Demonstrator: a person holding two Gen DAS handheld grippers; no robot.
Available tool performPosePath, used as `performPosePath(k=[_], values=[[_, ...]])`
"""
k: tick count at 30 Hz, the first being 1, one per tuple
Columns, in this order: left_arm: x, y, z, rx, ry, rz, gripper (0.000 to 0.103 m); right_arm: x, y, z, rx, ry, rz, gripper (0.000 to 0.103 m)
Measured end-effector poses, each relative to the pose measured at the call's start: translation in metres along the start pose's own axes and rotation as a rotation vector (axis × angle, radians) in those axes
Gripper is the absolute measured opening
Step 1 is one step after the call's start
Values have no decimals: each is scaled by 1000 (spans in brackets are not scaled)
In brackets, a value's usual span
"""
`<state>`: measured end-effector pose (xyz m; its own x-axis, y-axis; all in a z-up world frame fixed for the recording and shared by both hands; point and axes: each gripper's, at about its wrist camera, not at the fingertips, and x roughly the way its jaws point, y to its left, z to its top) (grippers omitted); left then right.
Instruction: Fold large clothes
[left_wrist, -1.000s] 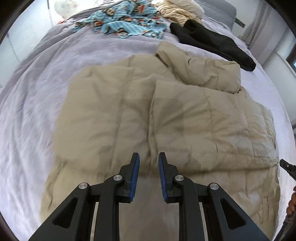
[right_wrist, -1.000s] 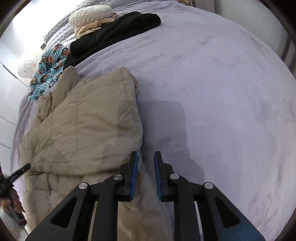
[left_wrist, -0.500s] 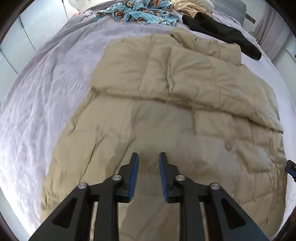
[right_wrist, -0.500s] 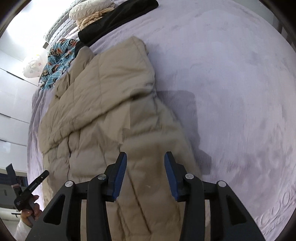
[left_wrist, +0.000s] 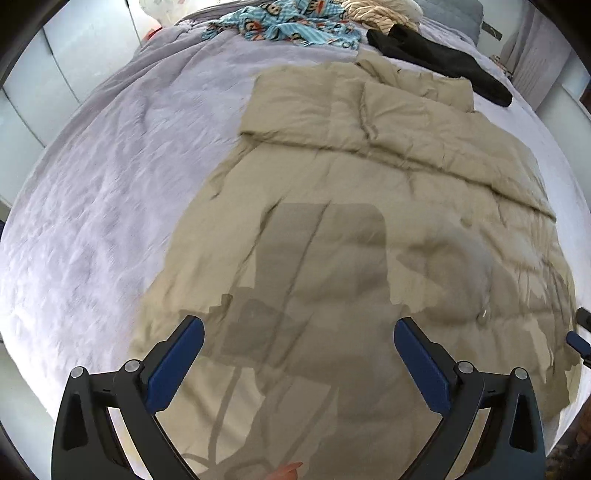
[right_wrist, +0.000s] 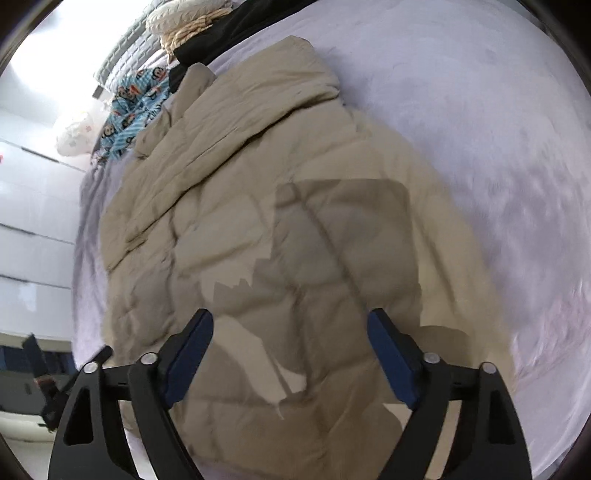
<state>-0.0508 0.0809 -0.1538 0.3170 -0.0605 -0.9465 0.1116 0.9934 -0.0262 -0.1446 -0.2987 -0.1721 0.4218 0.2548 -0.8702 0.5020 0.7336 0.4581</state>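
Tan quilted coat (left_wrist: 369, 206) lies spread on the lavender bed (left_wrist: 110, 192) under both tongs, left (left_wrist: 299, 332) and right (right_wrist: 290, 325), whose jaws have just been opening and stand wide, empty; bare bedding at nine o'clock, other clothes (left_wrist: 288, 26) at twelve

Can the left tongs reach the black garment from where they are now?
Probably not without moving: the left tongs hang open over the beige coat, and the black garment lies beyond its far edge.
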Motion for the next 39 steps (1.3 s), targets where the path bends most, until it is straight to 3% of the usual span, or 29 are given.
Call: performPosePath(k=[2, 4, 7, 15, 27, 30, 33, 35, 39], values=[[-5, 9, -9, -2, 13, 8, 103, -6, 3, -14, 24, -19, 18, 92], [-7, 18, -21, -3, 32, 21, 103, -9, 3, -26, 58, -21, 39, 103], [-7, 30, -35, -14, 66, 26, 103, -9, 1, -43, 118, -15, 70, 103], [-13, 50, -64, -30, 112, 12, 103, -10, -10, -73, 203, 31, 24, 103], [-20, 61, -82, -45, 146, -8, 103, -6, -63, -110, 553, 54, 181, 103], [-22, 72, -87, -90, 151, -98, 103, -5, -64, -111, 568, 55, 195, 103], [-20, 96, -98, -205, 174, -258, 103, -5, -64, -111, 563, 60, 199, 103], [-17, 110, -107, -264, 196, -298, 103, -4, -66, -112, 566, 61, 206, 103], [-13, 119, -119, -290, 230, -362, 103, -3, -71, -114, 573, 67, 214, 103]])
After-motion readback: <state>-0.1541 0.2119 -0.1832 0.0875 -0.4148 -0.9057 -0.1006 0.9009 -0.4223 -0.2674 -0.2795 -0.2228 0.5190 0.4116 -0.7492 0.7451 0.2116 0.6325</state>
